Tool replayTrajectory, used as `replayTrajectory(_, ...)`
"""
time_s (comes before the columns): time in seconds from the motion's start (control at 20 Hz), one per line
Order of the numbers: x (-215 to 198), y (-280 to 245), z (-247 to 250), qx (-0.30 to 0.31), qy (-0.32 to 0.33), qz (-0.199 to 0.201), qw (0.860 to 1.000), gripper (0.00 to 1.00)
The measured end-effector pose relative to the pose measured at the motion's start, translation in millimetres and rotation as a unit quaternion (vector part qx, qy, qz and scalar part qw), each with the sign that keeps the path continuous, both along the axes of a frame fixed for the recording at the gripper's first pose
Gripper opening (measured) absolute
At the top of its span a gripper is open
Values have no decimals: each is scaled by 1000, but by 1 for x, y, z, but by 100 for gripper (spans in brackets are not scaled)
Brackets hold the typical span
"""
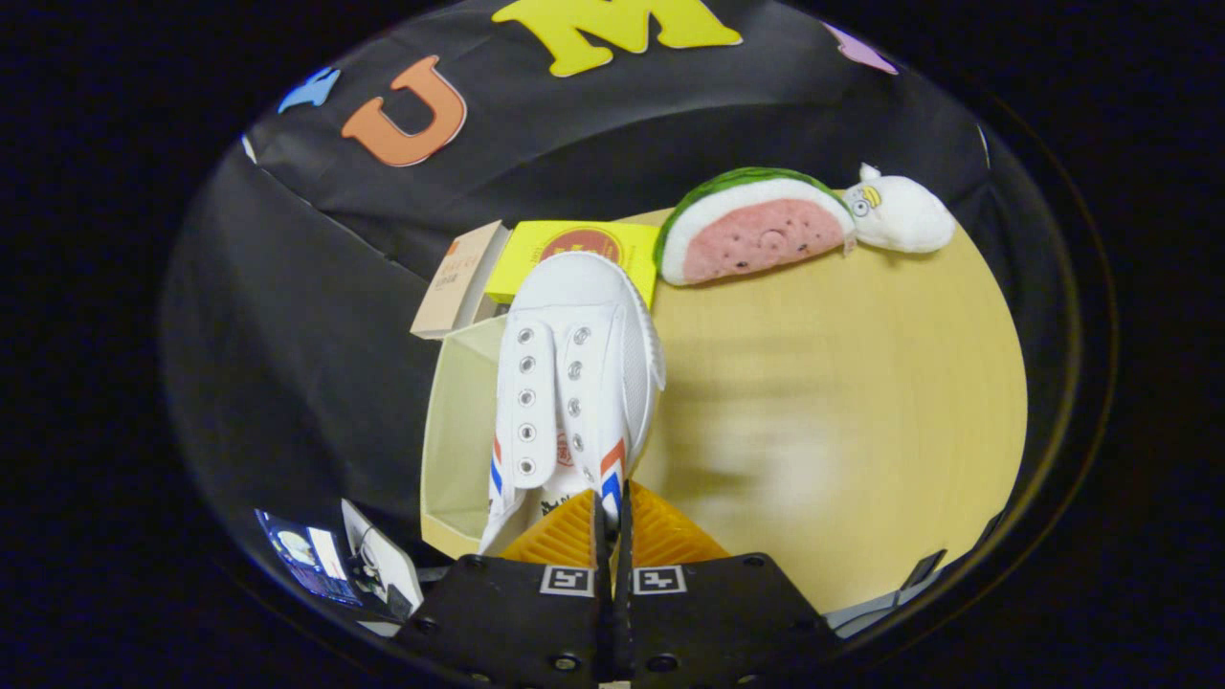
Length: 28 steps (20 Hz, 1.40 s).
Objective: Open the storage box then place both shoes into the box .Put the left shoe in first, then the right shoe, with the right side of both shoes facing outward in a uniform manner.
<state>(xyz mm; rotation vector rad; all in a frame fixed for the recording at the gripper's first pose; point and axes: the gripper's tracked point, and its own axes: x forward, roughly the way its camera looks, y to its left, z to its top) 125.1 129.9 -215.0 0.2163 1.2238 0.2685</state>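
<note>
A white canvas lace-less shoe [572,383] with two rows of silver metal eyelets, a red-and-blue stripe on each side near the collar and a white rubber toe cap hangs straight ahead of the gripper [612,522], its toe pointing away and its heel end toward the camera. The two orange ribbed fingers [560,538] are pressed almost together, with only a thin layer of the shoe's collar or side wall caught between them; both pads appear to bear on that edge, so the gripper is pinching the shoe at its rear.

Just to the left of the fingers and below the shoe lies an open pale cream cardboard storage box [459,431]; its inner wall and floor show bare, and the shoe sits partly over its right-hand rim. Whether the sole touches the box cannot be told. Beyond the shoe's toe, the box's tan-and-white lid flap [459,279] stands up, and beside it is a flat yellow box with a red round emblem [574,251], partly hidden by the toe.

Further beyond and to the right of the fingers, on the light wooden tabletop [842,402], rests a plush watermelon slice with green rind and pink flesh [756,230], and touching its right end a small white plush bird [900,215].
</note>
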Motion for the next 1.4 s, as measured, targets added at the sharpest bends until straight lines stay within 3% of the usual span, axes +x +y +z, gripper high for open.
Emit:
replayTrajectory(0.15,10,57,-14,-20,-11,4,1000,0)
replayTrajectory(0.35,17,98,-59,-91,-21,-5,996,0)
replayTrajectory(0.65,11,101,-120,-158,-6,-38,987,0)
replayTrajectory(1.05,11,95,-141,-207,-21,-50,977,1)
replayTrajectory(1.1,11,101,-139,-194,-27,-42,980,2)
replayTrajectory(1.15,10,110,-133,-177,-39,-33,983,15)
replayTrajectory(1.25,10,106,-116,-181,-71,-32,980,25)
replayTrajectory(1.35,4,106,-96,-170,-85,-33,981,28)
replayTrajectory(1.4,8,103,-80,-167,-95,-33,981,37)
